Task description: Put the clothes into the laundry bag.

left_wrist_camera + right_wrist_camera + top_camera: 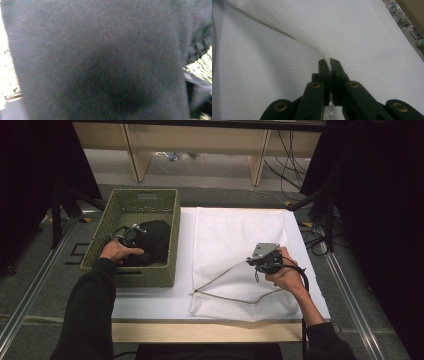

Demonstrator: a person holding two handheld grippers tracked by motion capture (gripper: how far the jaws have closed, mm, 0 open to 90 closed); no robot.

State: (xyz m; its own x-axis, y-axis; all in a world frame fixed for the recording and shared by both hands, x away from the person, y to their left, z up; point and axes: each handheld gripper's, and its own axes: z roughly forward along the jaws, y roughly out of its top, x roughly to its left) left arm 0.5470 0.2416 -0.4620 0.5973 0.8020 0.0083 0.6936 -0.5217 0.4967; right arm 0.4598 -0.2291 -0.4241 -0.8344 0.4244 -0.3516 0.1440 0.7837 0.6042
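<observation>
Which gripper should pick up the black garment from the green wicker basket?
Left. The left gripper is down in the green woven basket at the black fabric garment; the right gripper is shut on the white mesh laundry bag, lifting its opening.

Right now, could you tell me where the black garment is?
In the high view the black garment lies inside the green woven basket at the table's left, beside the white mesh bag, with the left gripper on it.

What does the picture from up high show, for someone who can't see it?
The right hand-held gripper pinches open a white mesh bag on a white table. The left hand-held gripper reaches black cloth in a green basket.
</observation>
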